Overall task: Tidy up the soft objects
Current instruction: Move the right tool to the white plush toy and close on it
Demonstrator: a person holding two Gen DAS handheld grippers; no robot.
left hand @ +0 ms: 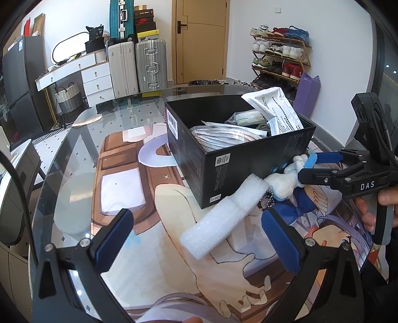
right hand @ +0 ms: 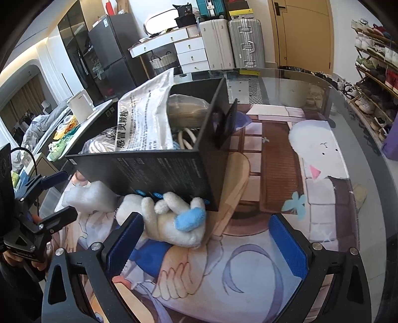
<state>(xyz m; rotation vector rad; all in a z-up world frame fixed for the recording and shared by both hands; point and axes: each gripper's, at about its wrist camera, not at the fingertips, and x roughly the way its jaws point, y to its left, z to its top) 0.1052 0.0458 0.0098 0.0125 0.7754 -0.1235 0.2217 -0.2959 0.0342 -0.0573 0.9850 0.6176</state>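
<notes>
- One black cardboard box (left hand: 223,171), open-topped, stands on the glass-topped table (left hand: 82,139) over a cartoon-print mat (left hand: 174,261).
- Inside the box: one white printed plastic pouch (left hand: 276,111) sticking up above the rim, plus at least two clear bags of pale soft stuff (left hand: 223,136); exact count is hard to tell, they overlap.
- One white foam block (left hand: 221,218), long and rectangular, lies on the mat with one end touching the box's near corner.
- One white plush toy with light-blue parts (right hand: 174,218) lies on the mat against the box's side wall, just beside the foam block.
- A small beaded metal chain (left hand: 267,198) sits between the plush toy and the foam.
- Left gripper (left hand: 196,243): two blue-padded fingers spread wide, jaws open, nothing between the pads; the foam block lies just ahead, between the finger lines but not touched.
- Right gripper (right hand: 206,238): jaws open wide, two blue pads; the plush toy lies just ahead of the left-hand pad, contact can't be confirmed.
- In the left wrist view the right gripper (left hand: 308,166) reaches to the plush toy from the side, a hand (left hand: 373,208) on its handle.
- Background: two upright suitcases (left hand: 136,67) side by side, one teal suitcase (left hand: 118,20) stacked above, one wooden door (left hand: 201,42), one shoe rack (left hand: 281,54) with four shelves of shoes, one white drawer unit (left hand: 97,79).
</notes>
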